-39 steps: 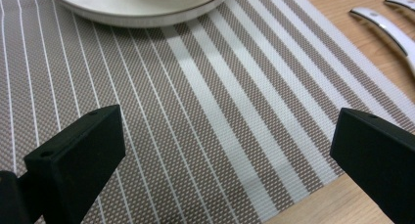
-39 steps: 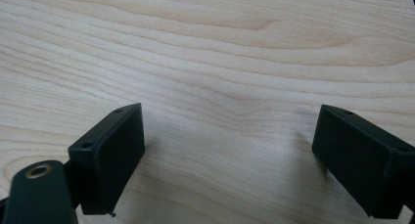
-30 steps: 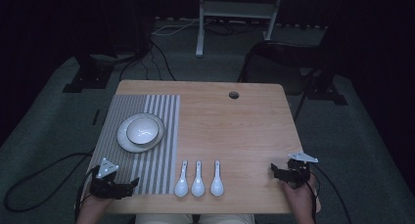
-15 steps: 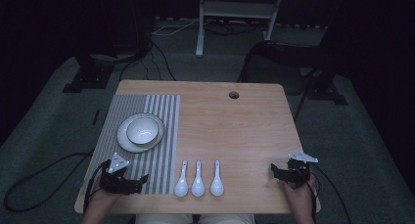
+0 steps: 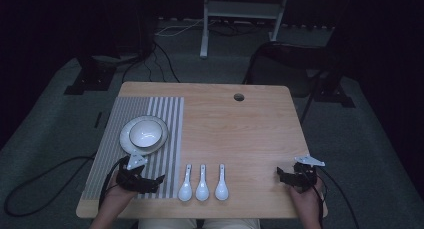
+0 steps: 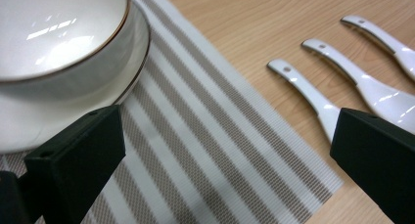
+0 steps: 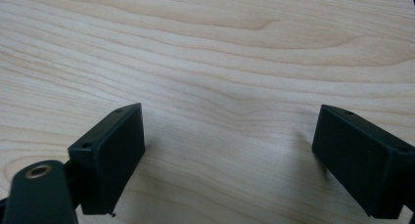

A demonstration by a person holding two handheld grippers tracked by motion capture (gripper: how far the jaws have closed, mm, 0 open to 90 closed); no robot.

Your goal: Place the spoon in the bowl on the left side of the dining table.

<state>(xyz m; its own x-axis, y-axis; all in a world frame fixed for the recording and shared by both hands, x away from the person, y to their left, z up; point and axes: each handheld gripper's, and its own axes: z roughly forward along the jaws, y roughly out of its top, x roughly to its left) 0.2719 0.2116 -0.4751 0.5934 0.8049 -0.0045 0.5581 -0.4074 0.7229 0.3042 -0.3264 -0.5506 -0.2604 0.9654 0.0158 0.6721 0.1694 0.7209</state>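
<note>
Sitting empty on its plate (image 5: 126, 139) — a white bowl (image 5: 145, 134); left claw (image 6: 227, 150) and right claw (image 7: 230, 155) both gape.

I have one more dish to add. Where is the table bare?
Free: the wood between the striped placemat and the right edge, beyond the three spoons. Crowded: the bowl on its plate, with the left gripper nearby.

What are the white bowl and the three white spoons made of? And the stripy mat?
The glossy white bowl with a thin gold rim and three glossy white soup spoons look like glazed ceramic: they shine with bright reflections. The grey-and-white striped placemat looks woven, perhaps plastic or fabric: a fine mesh texture shows.
</note>
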